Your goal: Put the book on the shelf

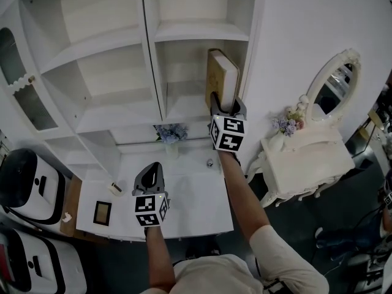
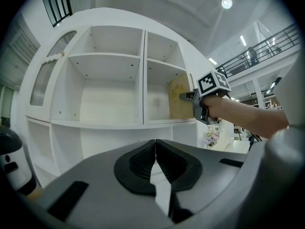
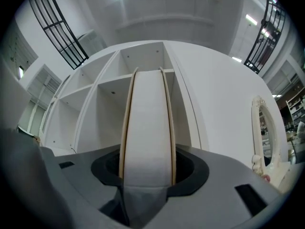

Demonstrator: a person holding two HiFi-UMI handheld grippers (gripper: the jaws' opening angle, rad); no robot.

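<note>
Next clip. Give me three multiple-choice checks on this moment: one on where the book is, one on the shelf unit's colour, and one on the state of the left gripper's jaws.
1. Where at the shelf unit is the book?
A. Lying flat in the left column
B. Upright at the right column, in the right gripper
C. On its top board

2. What colour is the shelf unit?
A. White
B. Dark brown
C. Blue

3. How do the left gripper jaws stand?
A. Closed on the book
B. Wide apart
C. Together, with nothing between them

Answers:
1 B: the head view shows the book standing on end by the right column, clamped from below.
2 A: every board and wall is white.
3 C: the left gripper view shows its pads meeting.
</note>
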